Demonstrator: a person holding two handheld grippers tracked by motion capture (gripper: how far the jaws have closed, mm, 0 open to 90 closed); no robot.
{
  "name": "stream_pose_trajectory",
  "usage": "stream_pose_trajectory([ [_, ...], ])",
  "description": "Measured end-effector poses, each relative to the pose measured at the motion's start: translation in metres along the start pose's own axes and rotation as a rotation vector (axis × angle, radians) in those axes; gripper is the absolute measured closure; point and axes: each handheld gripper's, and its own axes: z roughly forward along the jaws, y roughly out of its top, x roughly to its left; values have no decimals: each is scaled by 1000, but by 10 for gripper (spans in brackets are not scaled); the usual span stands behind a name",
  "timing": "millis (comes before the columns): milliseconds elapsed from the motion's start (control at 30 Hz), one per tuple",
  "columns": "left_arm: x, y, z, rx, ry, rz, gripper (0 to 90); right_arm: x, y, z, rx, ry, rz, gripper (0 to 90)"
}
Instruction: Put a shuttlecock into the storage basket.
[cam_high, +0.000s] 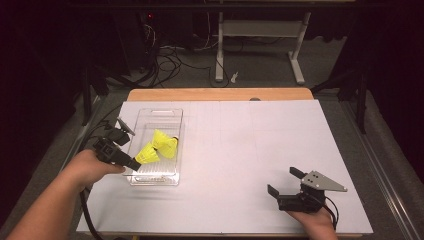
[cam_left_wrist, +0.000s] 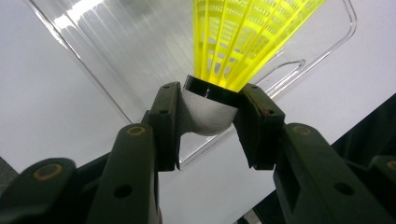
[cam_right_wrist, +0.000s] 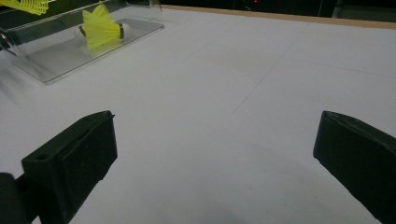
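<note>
From above our side, we look forward and down on the counter (cam_high: 240, 150). Our left claw view sits close over the clear tray (cam_left_wrist: 116, 56); the right view, low, shares that tray from afar.

The tray (cam_high: 150, 117) sat on the table's (cam_high: 240, 150) left side, its long axis running front to back. One shuttlecock (cam_high: 166, 142) lay inside it. At its left edge the left gripper (cam_high: 131, 162) held a second shuttlecock (cam_high: 148, 154) over the tray's near half. The right gripper (cam_high: 285, 184) rested well apart at the front right, on the table.
</note>
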Motion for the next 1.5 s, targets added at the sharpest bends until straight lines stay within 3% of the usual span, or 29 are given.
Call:
stream_pose_trajectory([
  [433, -6, 10, -9, 14, 39, 9, 624, 0, 0, 0, 0, 2, 0, 4],
  [1500, 5, 14, 37, 94, 48, -13, 623, 0, 0, 0, 0, 6, -3, 4],
])
